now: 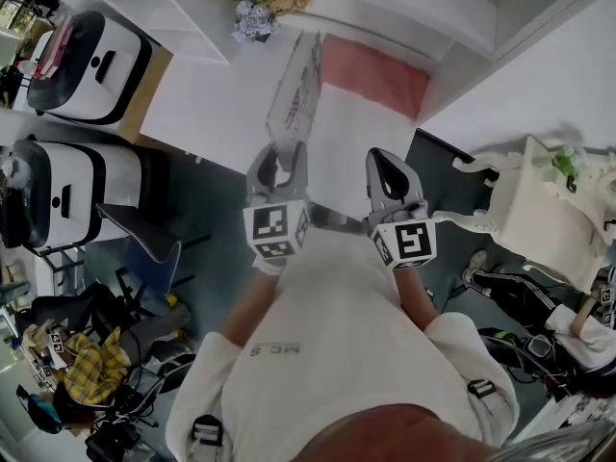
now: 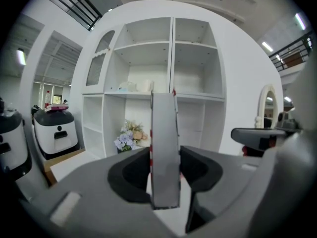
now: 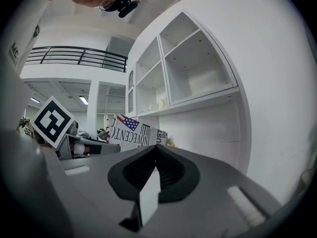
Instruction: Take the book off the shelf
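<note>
The book (image 1: 295, 92) has a stars-and-stripes cover and stands on edge in the air in front of the white shelf unit (image 2: 171, 58). My left gripper (image 1: 281, 158) is shut on its near end. In the left gripper view the book's grey edge (image 2: 164, 148) runs straight up between the two dark pads (image 2: 131, 175). My right gripper (image 1: 389, 164) hovers just right of the book with nothing in it, its jaws together. From the right gripper view (image 3: 155, 148) the printed cover (image 3: 136, 133) shows at the left, next to the left gripper's marker cube (image 3: 52, 120).
A vase of flowers (image 1: 258, 12) sits at the foot of the shelves, with a pink mat (image 1: 375, 73) beside it. Two white machines (image 1: 91, 56) (image 1: 63, 195) stand at the left. A white ornate dresser (image 1: 544, 210) is at the right, and a blue chair (image 1: 154, 253) with clutter lower left.
</note>
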